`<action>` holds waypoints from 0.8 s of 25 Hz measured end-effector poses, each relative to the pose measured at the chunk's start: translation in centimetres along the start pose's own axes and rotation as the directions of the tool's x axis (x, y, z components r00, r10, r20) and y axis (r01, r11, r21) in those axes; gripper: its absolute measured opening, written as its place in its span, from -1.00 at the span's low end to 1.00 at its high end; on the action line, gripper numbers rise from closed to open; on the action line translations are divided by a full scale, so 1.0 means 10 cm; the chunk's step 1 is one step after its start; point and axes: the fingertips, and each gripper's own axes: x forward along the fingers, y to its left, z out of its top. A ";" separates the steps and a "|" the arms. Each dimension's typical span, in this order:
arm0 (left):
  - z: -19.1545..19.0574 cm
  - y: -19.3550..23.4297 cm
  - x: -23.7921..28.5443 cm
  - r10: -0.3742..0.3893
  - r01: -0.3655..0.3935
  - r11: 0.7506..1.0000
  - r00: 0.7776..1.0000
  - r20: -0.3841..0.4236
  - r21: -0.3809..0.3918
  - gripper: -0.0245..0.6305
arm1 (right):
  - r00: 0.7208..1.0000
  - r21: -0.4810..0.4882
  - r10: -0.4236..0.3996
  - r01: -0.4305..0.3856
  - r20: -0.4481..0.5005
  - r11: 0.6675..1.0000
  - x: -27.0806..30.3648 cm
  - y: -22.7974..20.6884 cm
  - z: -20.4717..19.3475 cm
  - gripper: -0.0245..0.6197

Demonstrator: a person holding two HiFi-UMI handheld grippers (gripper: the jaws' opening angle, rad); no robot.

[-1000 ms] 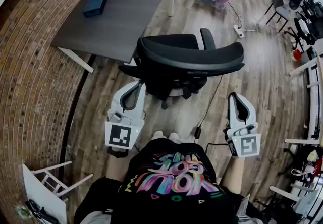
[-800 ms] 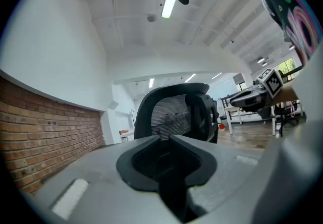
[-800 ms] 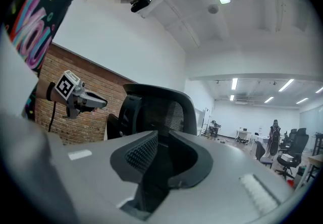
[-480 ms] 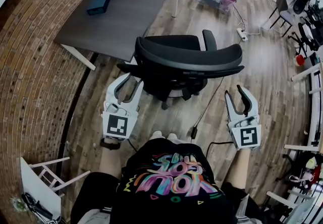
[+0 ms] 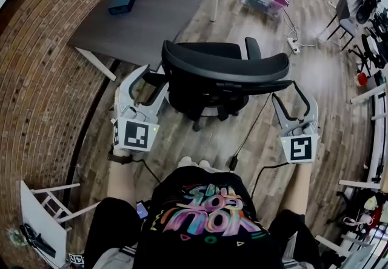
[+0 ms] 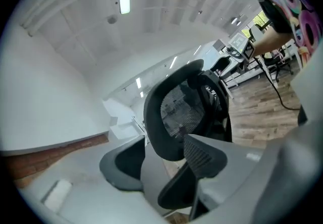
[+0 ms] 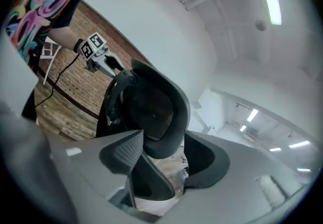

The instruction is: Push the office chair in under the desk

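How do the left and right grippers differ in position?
The left gripper is at the chair back's left end, the right gripper at its right end. Left is near the desk; right is over wooden floor. Both have just been opening, back's edge between the jaws, unclamped.

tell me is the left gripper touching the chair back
Cannot tell. In the left gripper view the chair back edge sits between the jaws of the left gripper, which have just been opening; one pad overlaps it, showing neither gap nor contact plainly.
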 end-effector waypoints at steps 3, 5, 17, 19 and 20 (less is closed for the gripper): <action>0.24 0.10 0.07 0.004 -0.007 0.998 0.999 0.040 0.059 -0.18 | 0.999 -0.066 -0.010 0.013 0.051 0.998 0.04 -0.13 0.24 -0.16; 0.42 0.13 0.12 -0.005 -0.001 0.995 0.998 0.068 0.097 -0.16 | 0.997 -0.101 -0.007 0.014 0.077 0.995 0.06 -0.18 0.39 -0.16; 0.88 -0.04 0.38 -0.104 0.073 0.974 0.985 0.135 0.216 -0.14 | 0.984 -0.317 0.067 -0.011 0.165 0.948 0.28 -0.02 0.84 -0.19; 0.90 -0.04 0.40 -0.095 0.062 0.973 0.985 0.141 0.222 -0.22 | 0.981 -0.293 0.062 -0.006 0.182 0.956 0.30 -0.03 0.88 -0.28; 0.90 -0.03 0.41 -0.089 0.055 0.972 0.986 0.139 0.230 -0.23 | 0.981 -0.276 0.059 -0.006 0.185 0.961 0.31 -0.05 0.88 -0.29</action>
